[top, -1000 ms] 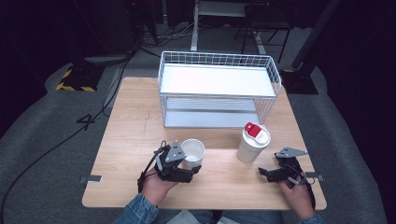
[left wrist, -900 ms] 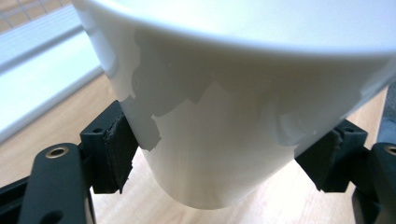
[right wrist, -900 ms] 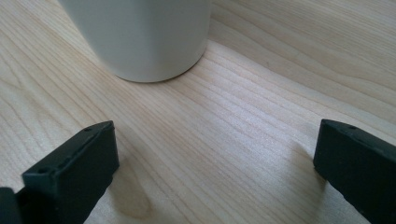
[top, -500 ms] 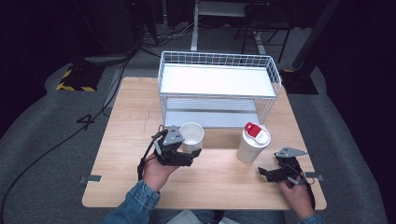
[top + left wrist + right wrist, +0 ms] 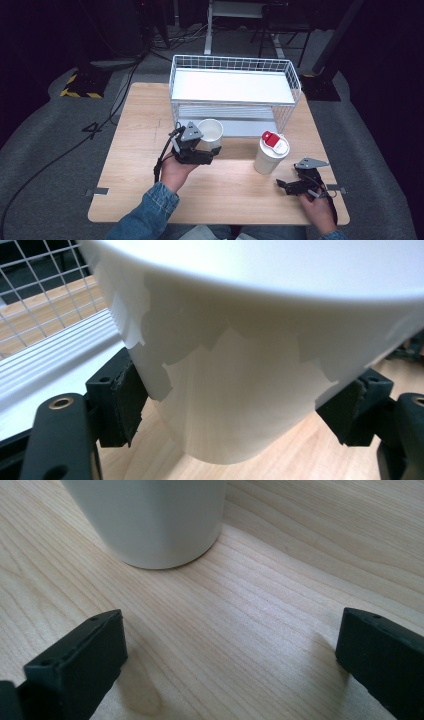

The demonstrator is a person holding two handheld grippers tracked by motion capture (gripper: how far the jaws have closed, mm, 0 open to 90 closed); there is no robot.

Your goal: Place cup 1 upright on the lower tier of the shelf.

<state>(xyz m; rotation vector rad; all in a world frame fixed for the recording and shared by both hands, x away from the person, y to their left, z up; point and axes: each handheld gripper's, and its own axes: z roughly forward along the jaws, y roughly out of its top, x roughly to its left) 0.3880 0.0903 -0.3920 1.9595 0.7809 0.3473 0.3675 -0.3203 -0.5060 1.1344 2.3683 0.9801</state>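
the table (image 5: 130, 150) carries a white wire rack (image 5: 235, 90) with two shelves, standing at the far side. in front of its lower shelf, the left gripper (image 5: 202, 150) holds an open white cup (image 5: 210, 131), its pads squeezed on the cup's sides low on the wall, as the left gripper view shows (image 5: 220, 390). the cup looks raised off the wood and sits just beside the rack's front edge. a lidded cup (image 5: 270, 152) with a red tab stands to the right, apart from the rack. the right gripper (image 5: 286, 186) rests low by the table's near right edge, jaws spread wide with nothing between them; its own view has the lidded cup's base (image 5: 150, 520) just ahead.

risks, biggest first. the rack's front wires and the upper shelf are close to the cup's rim; if the cup goes in too high or tilted it could catch the frame and twist out of the pads. the grip is low on a tapered wall, so the cup is top-heavy in the jaws and could tip or slip upward under a knock. a smooth thin wall may also flex under the squeeze and pop loose. least likely, the left forearm swinging right could nudge the lidded cup, which would topple easily given its height.
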